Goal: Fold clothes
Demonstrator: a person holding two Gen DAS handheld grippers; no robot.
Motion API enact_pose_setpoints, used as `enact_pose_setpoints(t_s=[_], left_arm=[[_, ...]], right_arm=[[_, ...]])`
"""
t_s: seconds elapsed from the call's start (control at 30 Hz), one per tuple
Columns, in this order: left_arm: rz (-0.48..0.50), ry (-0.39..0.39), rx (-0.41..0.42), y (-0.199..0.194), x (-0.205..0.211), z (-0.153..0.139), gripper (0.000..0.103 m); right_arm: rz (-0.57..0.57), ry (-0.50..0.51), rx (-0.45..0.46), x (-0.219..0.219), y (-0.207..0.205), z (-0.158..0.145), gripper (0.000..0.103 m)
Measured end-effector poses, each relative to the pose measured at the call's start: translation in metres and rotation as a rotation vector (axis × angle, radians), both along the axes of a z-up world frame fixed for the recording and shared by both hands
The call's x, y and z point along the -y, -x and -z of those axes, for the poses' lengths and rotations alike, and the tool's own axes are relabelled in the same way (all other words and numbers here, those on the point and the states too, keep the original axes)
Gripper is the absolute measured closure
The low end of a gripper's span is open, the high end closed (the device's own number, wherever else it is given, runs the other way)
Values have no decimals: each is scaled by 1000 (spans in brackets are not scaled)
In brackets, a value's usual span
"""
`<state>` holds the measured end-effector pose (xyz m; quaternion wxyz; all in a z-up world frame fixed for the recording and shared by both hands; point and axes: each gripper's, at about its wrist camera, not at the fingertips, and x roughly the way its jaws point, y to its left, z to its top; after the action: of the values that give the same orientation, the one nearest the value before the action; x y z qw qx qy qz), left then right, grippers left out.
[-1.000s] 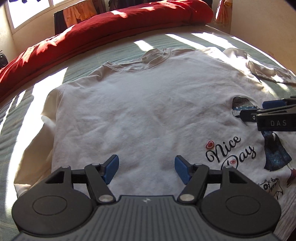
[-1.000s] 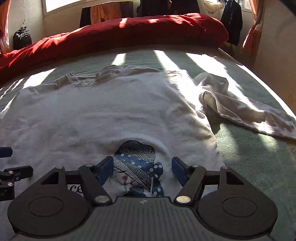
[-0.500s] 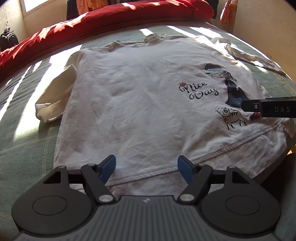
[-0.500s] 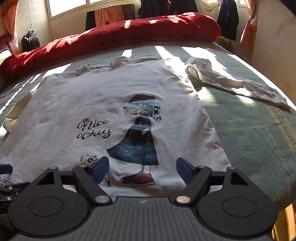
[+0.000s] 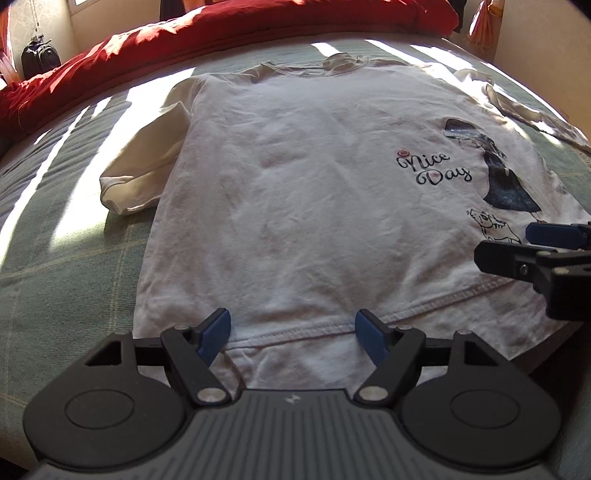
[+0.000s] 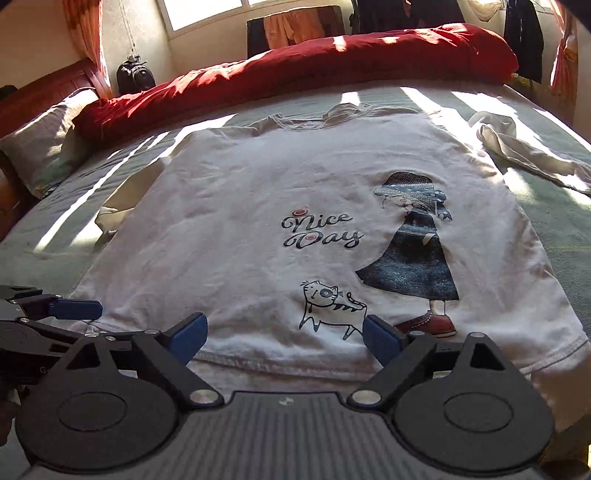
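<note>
Both hand-held grippers, the left hand-held gripper (image 5: 291,334) spread and the right hand-held gripper (image 6: 284,334) opening, both empty, hover at the white T-shirt's (image 6: 295,184) six-o'clock hem (image 5: 369,325) on the bed (image 5: 74,229), likely ready to pinch it.

Place: a bedroom in a home.
Bed (image 6: 554,229): wide, with a green checked cover, filling most of both views.
Duvet (image 6: 332,59): red, bunched along the far side.
Pillow (image 6: 40,140): at the left, against a wooden headboard (image 6: 40,96).
Window (image 6: 207,14): bright, with orange curtains (image 6: 85,40).
Clothes (image 6: 522,37): hanging by the far wall.
Bag (image 6: 135,75): black, by the wall.
</note>
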<state>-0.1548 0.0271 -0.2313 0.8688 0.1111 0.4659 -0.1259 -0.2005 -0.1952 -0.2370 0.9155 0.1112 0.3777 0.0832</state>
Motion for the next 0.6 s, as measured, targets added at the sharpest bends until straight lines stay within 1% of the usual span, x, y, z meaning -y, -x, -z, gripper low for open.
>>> enact_pose_setpoints(t_s=[0.1,0.17,0.23,0.37,0.43,0.5,0.57,0.6], left_arm=[[9,-4,3,0,3,-1,27],[16,-3,1,1,4,-1,27],[23,-3,-3,2,5,-2,27],[41,-12,-7,2,9,-3,27],[43,-7,-10,2,11,-3,27],[48,-10,-10,3,14,-4,27],[52,-17,-11,4,16,-4,27],[54,-21,-12,4,17,-4,27]], right_arm=[[167,-59,18,49,3,-5,9],[251,-91,35,79,10,-9,10],[328,-139,57,119,20,-12,10],[324,-236,-18,180,18,0,10],[273,-357,-101,202,13,16,10],[214,-481,-160,209,10,30,10],[142,-551,-181,207,8,37,9],[109,-572,-207,204,6,39,9]])
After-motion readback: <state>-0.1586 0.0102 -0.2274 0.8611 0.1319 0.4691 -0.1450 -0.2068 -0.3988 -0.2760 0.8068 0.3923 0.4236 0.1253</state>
